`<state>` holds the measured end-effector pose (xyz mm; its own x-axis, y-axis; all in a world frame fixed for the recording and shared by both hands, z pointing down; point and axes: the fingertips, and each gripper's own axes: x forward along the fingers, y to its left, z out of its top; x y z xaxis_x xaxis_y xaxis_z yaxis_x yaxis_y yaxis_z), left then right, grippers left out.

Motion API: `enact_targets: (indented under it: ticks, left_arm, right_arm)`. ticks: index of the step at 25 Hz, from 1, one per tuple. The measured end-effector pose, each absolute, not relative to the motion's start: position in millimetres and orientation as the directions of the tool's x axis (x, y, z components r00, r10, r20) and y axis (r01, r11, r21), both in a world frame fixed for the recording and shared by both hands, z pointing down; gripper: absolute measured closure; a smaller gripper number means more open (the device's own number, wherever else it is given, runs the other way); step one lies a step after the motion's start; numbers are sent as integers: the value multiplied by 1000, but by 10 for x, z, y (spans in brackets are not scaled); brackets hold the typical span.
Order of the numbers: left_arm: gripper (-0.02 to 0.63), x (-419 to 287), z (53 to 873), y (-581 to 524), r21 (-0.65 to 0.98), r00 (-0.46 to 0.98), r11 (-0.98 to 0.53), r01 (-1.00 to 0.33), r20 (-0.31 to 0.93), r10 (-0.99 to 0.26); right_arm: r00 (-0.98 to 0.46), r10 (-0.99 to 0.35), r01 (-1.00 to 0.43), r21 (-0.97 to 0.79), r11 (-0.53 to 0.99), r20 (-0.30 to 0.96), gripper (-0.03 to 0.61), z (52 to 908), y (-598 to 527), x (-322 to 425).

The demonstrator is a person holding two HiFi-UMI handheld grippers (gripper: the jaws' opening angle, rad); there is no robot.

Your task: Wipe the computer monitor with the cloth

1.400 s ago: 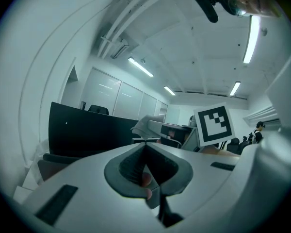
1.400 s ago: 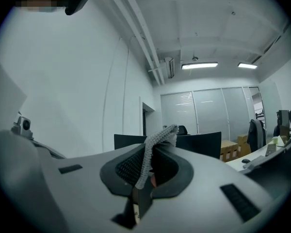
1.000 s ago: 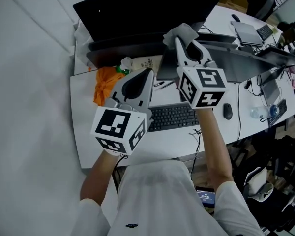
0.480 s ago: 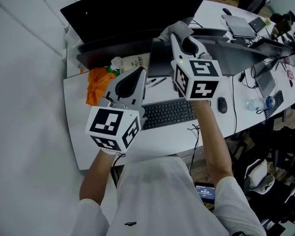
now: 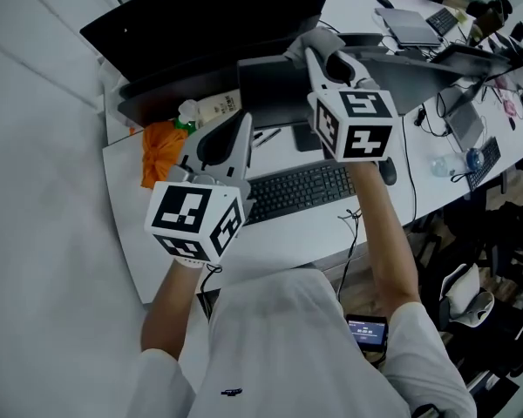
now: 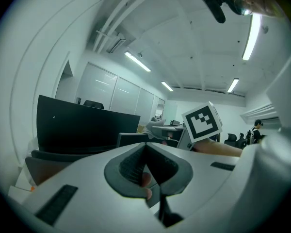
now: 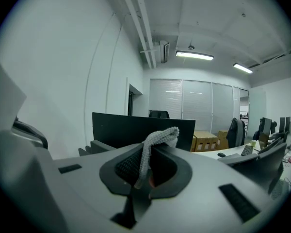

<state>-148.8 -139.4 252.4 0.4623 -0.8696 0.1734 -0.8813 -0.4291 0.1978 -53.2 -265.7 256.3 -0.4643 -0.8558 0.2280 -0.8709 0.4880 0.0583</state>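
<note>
The black computer monitor (image 5: 209, 16) stands at the back of the white desk, its screen dark. My right gripper (image 5: 321, 49) is raised near the monitor's lower right corner and is shut on a grey cloth (image 5: 307, 43). In the right gripper view the cloth (image 7: 155, 142) sticks up from between the closed jaws, with the monitor (image 7: 136, 130) straight ahead. My left gripper (image 5: 242, 118) hovers over the desk to the left, shut with nothing in it. The left gripper view has the monitor (image 6: 82, 127) ahead and the right gripper's marker cube (image 6: 202, 122) to the right.
A black keyboard (image 5: 301, 190) and a mouse (image 5: 388, 171) lie on the desk (image 5: 148, 251) below the grippers. An orange cloth (image 5: 157, 151) and a small bottle (image 5: 189, 111) sit at the left. More monitors, laptops and cables crowd the desks to the right.
The head view has swung, so the desk sits further left in the frame. Both grippers keep their grip and pose; the right one with the cloth stays by the monitor's lower right.
</note>
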Motion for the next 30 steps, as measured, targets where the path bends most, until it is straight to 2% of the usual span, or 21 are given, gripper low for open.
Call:
enact_targets:
  ticks: [21, 30]
  left_arm:
    - [600, -868, 2506, -1479, 167, 519, -494, -853, 188, -834]
    - [600, -694, 2484, -1504, 153, 525, -503, -850, 193, -829]
  right_arm:
    - [-337, -908, -907, 174, 385, 249, 543, 2529, -2798, 444]
    - [-313, -915, -929, 118, 351, 255, 545, 2548, -2912, 885]
